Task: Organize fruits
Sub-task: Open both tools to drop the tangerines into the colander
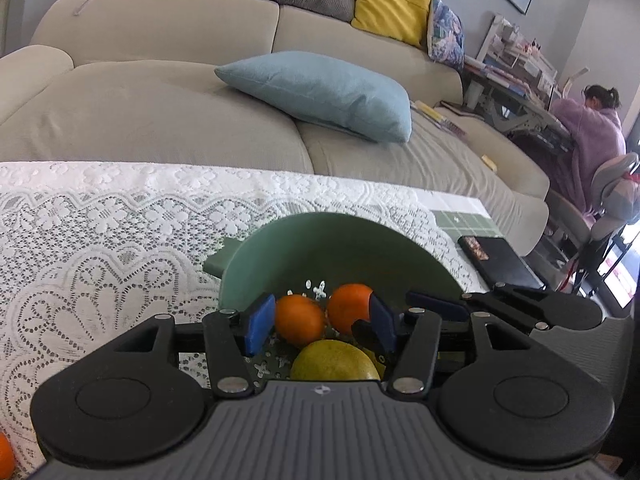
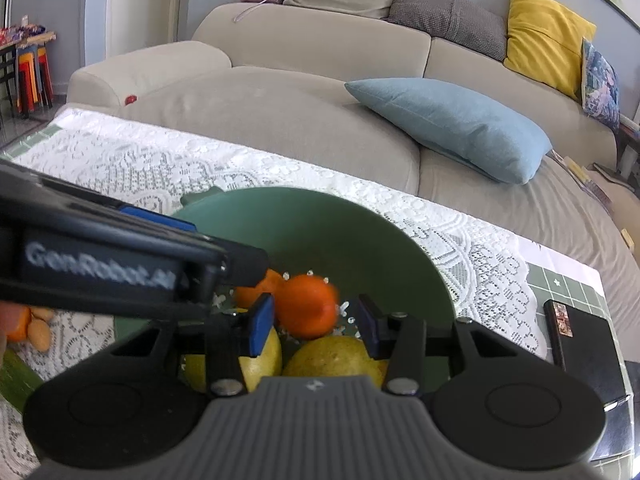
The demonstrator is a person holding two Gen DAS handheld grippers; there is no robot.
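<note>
White lace cloth covers the table in front of a beige sofa, where a pale blue cushion lies in the upper middle of my left wrist view and a person in a lilac robe sits at the far right edge. Low in the centre, my left gripper hangs over the green bowl, its blue pads spread with two oranges between them; I cannot tell whether either pad touches the fruit. A yellow-green pear lies just below them, and my other gripper reaches in from the right. In my right wrist view, the same bowl fills the middle. My right gripper stands parted around an orange, the pads not pressing it. Two yellow-green pears lie beneath, at bottom centre. My left gripper's black body crosses from the left edge. A dark box lies on the table at lower right.
</note>
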